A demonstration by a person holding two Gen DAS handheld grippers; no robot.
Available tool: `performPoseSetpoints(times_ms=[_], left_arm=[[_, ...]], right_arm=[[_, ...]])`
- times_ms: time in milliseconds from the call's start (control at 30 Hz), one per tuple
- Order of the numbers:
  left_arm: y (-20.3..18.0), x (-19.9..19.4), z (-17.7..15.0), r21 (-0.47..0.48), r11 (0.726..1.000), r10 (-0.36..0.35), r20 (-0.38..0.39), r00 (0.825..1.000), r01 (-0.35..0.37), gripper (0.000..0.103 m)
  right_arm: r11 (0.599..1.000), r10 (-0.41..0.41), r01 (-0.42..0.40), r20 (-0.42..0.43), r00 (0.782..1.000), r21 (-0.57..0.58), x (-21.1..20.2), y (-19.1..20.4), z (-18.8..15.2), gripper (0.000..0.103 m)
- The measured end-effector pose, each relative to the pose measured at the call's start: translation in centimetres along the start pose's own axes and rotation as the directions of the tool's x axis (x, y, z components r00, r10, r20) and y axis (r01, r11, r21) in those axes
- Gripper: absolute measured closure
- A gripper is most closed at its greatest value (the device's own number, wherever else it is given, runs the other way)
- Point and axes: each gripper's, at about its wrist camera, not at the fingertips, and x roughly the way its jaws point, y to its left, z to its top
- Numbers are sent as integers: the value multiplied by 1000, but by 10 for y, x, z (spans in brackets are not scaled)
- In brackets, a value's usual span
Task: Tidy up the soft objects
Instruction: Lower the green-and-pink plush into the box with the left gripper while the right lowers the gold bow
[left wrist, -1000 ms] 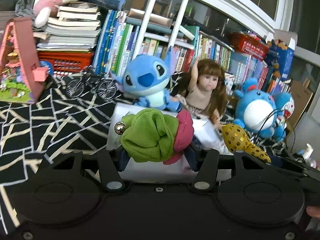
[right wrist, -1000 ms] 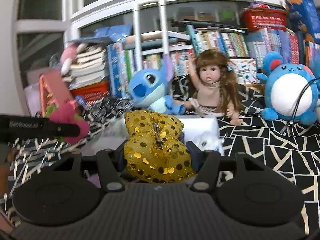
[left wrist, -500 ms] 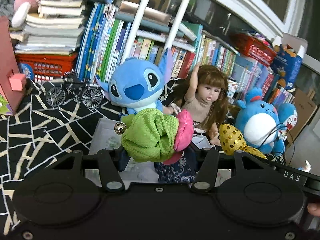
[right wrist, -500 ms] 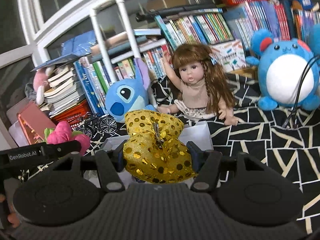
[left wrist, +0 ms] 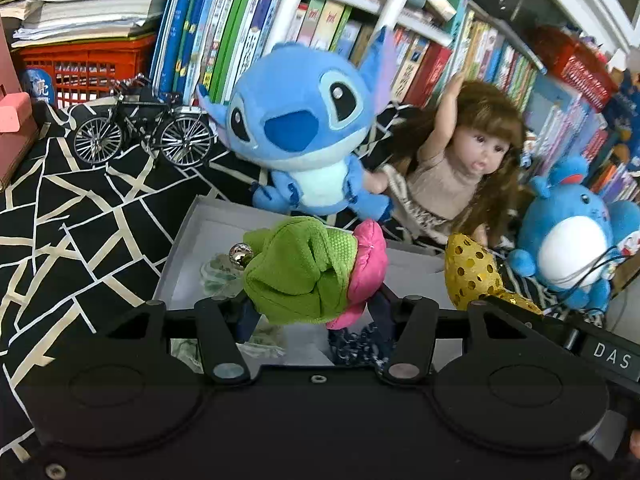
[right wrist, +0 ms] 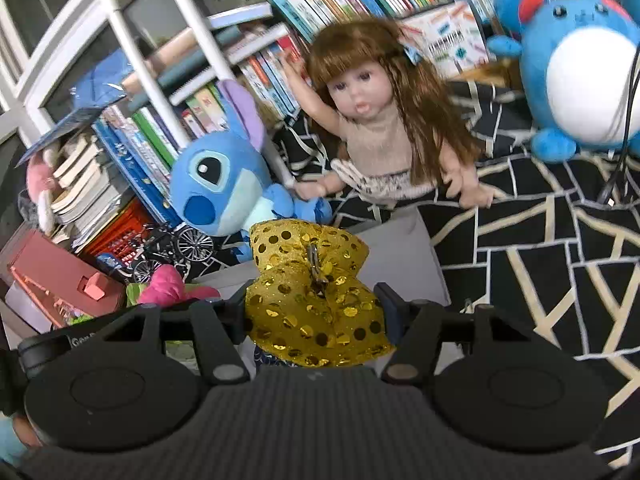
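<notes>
My left gripper (left wrist: 314, 308) is shut on a green and pink fabric scrunchie (left wrist: 308, 272) with a small silver bell, held over a shallow white box (left wrist: 188, 240) on the black patterned cloth. My right gripper (right wrist: 316, 312) is shut on a gold sequin bow (right wrist: 312, 292), also above the white box (right wrist: 420, 256). The gold bow (left wrist: 472, 272) shows at the right in the left wrist view, and the pink scrunchie (right wrist: 168, 284) at the left in the right wrist view. Dark patterned fabric (left wrist: 356, 344) and a pale green item (left wrist: 218, 272) lie in the box.
Behind the box sit a blue plush (left wrist: 300, 132), a long-haired doll (left wrist: 464, 168) and a round blue plush (left wrist: 572, 240). A model bicycle (left wrist: 140, 128), a red crate (left wrist: 80, 64) and rows of books (left wrist: 240, 20) stand at the back. A pink toy house (right wrist: 56, 280) is left.
Both grippers have moved forward toward the box and toys, which now look larger. The right gripper has rolled, tilting its view. Each still holds its item.
</notes>
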Motion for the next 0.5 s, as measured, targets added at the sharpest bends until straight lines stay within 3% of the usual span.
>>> performPoseSetpoints(times_ms=[500], left_arm=[[-1, 36, -10, 27, 998, 54, -58, 997, -52, 49]], right_arm=[[996, -43, 47, -56, 997, 75, 35, -17, -5, 37]])
